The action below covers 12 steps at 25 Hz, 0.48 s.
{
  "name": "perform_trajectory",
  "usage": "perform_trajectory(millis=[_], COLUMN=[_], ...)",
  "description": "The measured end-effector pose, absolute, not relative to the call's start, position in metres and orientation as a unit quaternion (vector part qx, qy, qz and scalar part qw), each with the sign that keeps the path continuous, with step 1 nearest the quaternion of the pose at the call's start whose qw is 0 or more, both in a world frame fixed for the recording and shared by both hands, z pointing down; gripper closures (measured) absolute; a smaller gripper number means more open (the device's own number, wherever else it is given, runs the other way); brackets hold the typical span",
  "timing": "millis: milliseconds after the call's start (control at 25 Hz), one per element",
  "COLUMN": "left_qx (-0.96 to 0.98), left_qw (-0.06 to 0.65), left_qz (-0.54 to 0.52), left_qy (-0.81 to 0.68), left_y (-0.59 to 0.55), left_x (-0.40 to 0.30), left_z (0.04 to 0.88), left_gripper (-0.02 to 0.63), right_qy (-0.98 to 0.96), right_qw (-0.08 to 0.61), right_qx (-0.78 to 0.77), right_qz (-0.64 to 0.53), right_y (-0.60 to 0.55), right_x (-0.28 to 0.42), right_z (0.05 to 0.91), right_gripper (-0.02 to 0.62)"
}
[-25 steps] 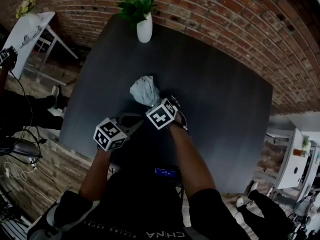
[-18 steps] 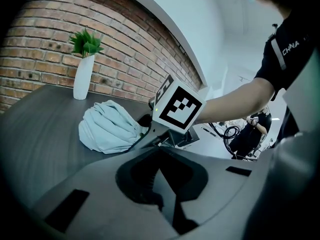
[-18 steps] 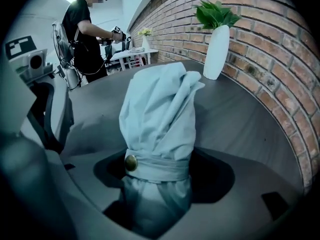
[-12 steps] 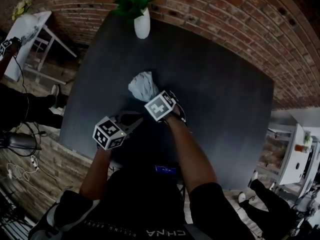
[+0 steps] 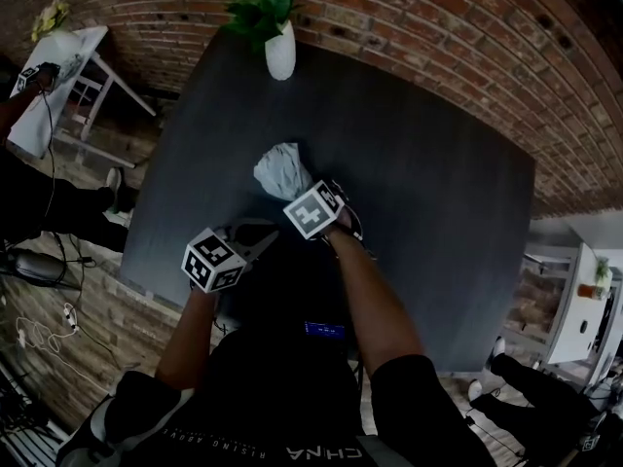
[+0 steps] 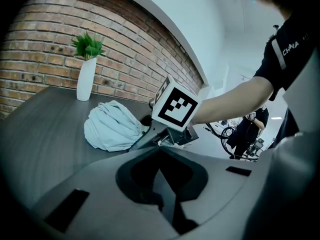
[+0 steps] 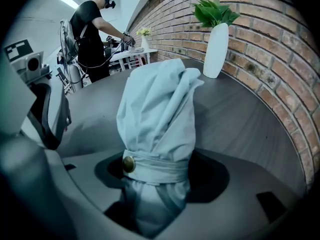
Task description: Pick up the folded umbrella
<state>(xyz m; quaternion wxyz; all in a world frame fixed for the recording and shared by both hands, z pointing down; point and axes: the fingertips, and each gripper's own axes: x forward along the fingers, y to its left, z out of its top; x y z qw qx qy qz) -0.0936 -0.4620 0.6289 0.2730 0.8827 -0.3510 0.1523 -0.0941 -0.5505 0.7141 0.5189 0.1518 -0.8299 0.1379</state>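
While the right tongs (image 7: 155, 184) are clenching the strapped neck of the folded umbrella (image 7: 157, 114), we are judging the lift to be the step in hand. The pale blue umbrella is lying near the middle of the dark surface (image 5: 409, 183). Its bunched fabric is pointing toward 11 o'clock from the tongs, and a white vase (image 5: 280, 52) of green leaves is standing at 12 o'clock by the far edge. In the left gripper view its loose end appears to be resting on the surface; we cannot tell whether any part is off it yet. The tongs are biting just below the strap (image 7: 155, 165) and its snap button, where the cloth is bound tightest. The left tongs (image 6: 162, 184) are pressed together on nothing, hovering at 8 o'clock just beside the right pair. To do this well, we are favouring a firm grip, since soft fabric may slip through. We are also favouring a slow, straight rise, so the loose end is neither swinging nor dragging. The left pair is best placed clear, ready underneath if the bundle sags.
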Motion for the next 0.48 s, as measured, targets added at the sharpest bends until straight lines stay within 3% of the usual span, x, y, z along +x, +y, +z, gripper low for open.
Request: perform_trajectory(millis=[480], left_qx=[0.881], left_qw=[0.258], left_qz=[0.164], left_qy=[-0.361], left_y=[-0.452], left_x=[-0.089], left_z=[0.615], left_gripper=[0.604], right_qy=[-0.852], right_qw=[0.469], right_qx=[0.165], right_qz=[0.162], right_y=[-0.533], right_x=[-0.084], right_z=[0.679], right_gripper=[0.290])
